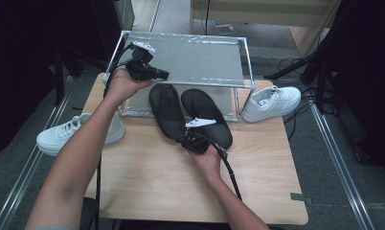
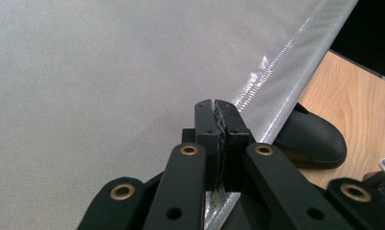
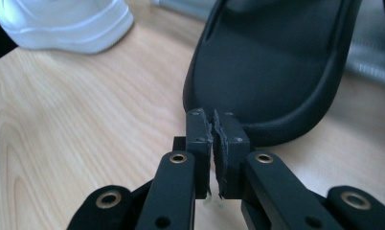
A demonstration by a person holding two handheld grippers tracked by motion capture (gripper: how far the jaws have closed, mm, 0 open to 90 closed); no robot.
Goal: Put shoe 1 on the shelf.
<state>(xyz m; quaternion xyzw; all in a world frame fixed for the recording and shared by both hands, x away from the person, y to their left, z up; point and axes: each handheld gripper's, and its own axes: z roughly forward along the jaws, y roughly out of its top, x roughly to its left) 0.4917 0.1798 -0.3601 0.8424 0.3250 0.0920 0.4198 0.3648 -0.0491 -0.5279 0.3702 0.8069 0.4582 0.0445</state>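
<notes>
- High view: the left gripper (image 1: pixel 163 74) is held over the left end of the metal shoe rack (image 1: pixel 190 60), its jaws closed on nothing.
- Right gripper view: the right gripper (image 3: pixel 213 125) sits just at the heel of a black slipper (image 3: pixel 272 67), jaws nearly closed, holding nothing.
- Two black slippers lie side by side on the wooden table (image 1: pixel 147 177), toes under the rack.
- One white sneaker (image 1: pixel 271 102) stands at each side of the rack.

Black slippers (image 1: pixel 190 115); white sneakers (image 1: pixel 272 102); pale wood-grain tabletop (image 1: pixel 147 177); silvery, finely dotted rack (image 1: pixel 190 60); black tongs (image 3: pixel 213 125).
</notes>
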